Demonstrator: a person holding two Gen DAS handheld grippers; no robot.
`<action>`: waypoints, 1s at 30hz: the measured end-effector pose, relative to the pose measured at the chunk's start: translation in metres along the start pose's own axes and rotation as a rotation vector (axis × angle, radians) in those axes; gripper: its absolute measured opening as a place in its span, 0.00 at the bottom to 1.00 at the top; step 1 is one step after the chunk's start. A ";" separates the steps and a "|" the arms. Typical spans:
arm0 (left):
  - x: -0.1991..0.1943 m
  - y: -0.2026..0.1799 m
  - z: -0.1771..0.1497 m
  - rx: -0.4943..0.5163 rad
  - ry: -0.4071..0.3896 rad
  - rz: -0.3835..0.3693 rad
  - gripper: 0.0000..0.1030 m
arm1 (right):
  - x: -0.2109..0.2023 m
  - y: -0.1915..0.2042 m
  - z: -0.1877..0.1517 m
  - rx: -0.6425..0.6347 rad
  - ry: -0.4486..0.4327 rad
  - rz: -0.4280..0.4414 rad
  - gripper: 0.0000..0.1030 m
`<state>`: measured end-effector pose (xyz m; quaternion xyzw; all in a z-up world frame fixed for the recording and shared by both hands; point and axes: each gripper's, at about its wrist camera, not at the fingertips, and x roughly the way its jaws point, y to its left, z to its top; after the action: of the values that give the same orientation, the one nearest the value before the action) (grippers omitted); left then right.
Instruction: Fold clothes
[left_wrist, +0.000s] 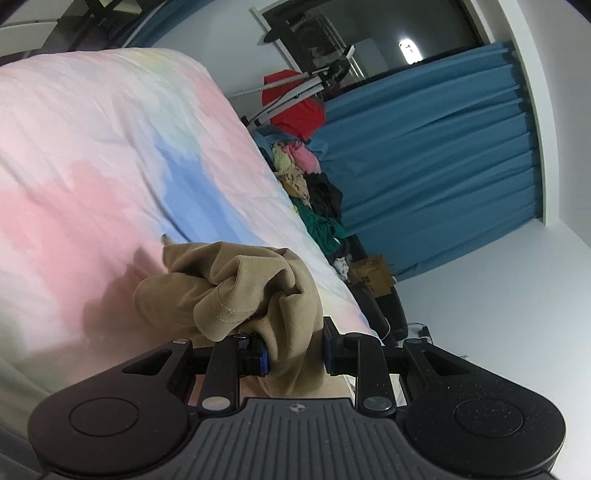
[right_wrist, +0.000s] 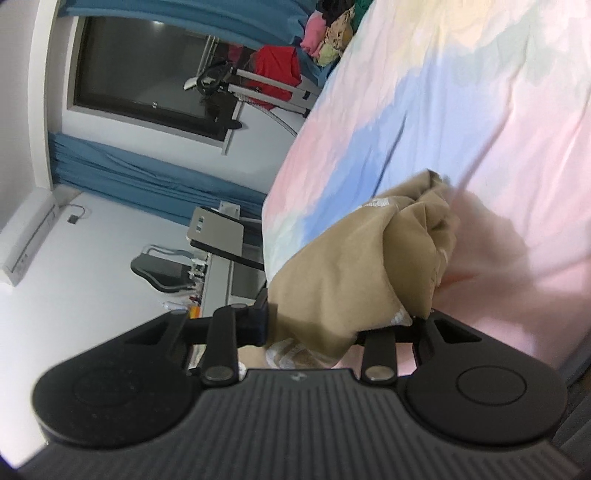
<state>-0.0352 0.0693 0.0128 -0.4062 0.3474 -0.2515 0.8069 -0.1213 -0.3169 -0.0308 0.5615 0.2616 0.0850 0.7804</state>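
Both claws, left claw (left_wrist: 295, 356) and right claw (right_wrist: 336, 325), pinch a bunched tan garment (left_wrist: 236, 288) above the bed (left_wrist: 92, 166). Judged mid-handling. Next: spread it flat, lower frame.

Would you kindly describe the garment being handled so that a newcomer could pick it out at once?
Start at the bed's pastel pink, blue and yellow cover. Above its near part hangs a bunched tan garment, with fabric between the fingers of the left gripper and the right gripper. Unlike the mixed-colour clothes pile past the bed, it is plain tan and alone.
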 end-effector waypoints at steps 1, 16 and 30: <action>0.011 -0.008 0.002 0.008 0.011 0.001 0.26 | 0.000 -0.001 0.011 0.007 -0.012 -0.002 0.36; 0.273 -0.098 0.033 0.081 0.229 0.037 0.27 | 0.043 -0.029 0.233 -0.008 -0.250 -0.215 0.35; 0.471 -0.176 0.050 0.266 0.155 -0.074 0.27 | 0.086 -0.019 0.389 -0.275 -0.517 -0.293 0.34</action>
<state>0.2794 -0.3263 0.0123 -0.2878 0.3572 -0.3554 0.8144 0.1447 -0.6109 0.0155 0.4103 0.1190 -0.1388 0.8934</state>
